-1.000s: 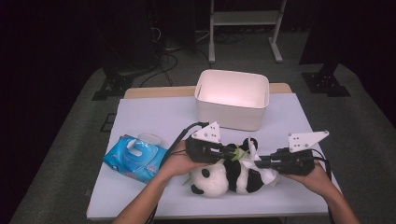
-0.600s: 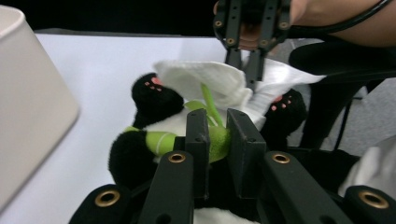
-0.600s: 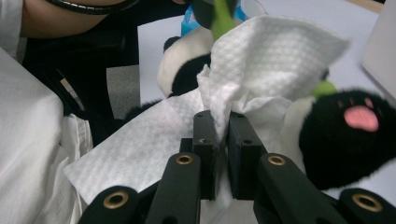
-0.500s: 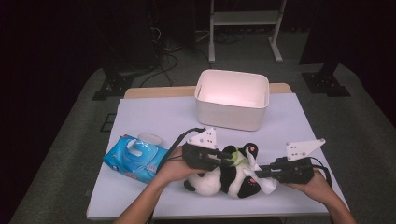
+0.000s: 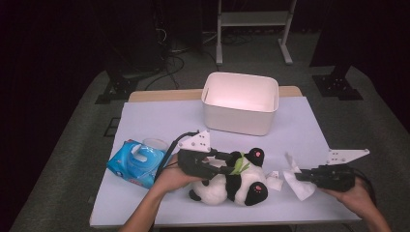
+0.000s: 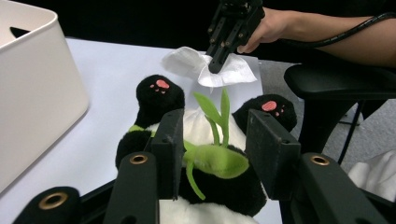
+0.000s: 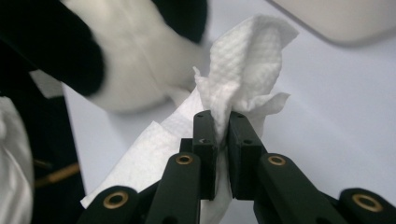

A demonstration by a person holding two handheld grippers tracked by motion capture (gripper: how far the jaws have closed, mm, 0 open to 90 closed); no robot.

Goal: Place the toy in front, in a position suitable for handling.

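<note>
The left tongs (image 6: 215, 154) stand with their 2 jaws apart on either side of the panda plush (image 5: 232, 183)'s green sprig (image 6: 212, 156), pads not pressing; they have just been opening. The plush lies on its back at the near edge of the surface (image 5: 159, 121). Just beside it, the right tongs (image 7: 223, 135) are clamped on a white tissue (image 7: 243, 60). A blue wipes pack (image 5: 136, 163) lies left of the plush; farther off stands a white bin (image 5: 239, 121).

Dark room, grey carpet floor (image 5: 72, 145), metal stand (image 5: 251, 19) behind the pale-topped table (image 5: 159, 116)
</note>
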